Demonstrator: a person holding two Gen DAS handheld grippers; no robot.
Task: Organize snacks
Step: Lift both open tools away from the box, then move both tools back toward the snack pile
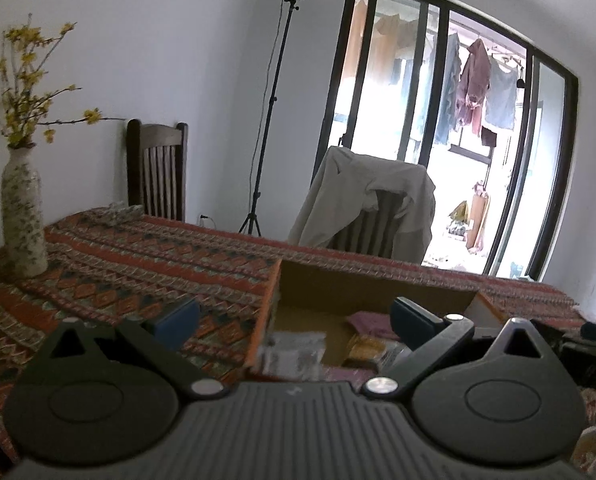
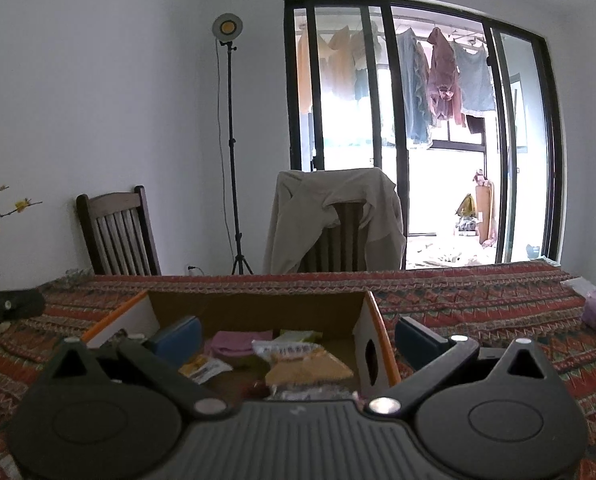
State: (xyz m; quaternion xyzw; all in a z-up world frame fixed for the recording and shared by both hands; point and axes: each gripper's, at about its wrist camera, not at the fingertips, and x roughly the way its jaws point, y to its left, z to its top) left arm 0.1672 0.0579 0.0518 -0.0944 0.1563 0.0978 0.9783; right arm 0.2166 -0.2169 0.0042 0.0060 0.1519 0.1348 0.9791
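Box (image 2: pixel 258 308): open top up, I see it low centre in the right view, long axis across the frame.
Snacks (image 2: pixel 306 364): packets lying flat inside.
Left gripper (image 1: pixel 294 320): I have it spread, empty, over the box's left wall.
Right gripper (image 2: pixel 298 334): spread, empty.
Surface: patterned cloth (image 1: pixel 138 264); vase (image 1: pixel 22 216) at left.
Room: chairs, lamp (image 2: pixel 228 26), window.

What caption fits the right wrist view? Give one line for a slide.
Open right gripper poised over a cardboard box of snack packets on a patterned tablecloth.
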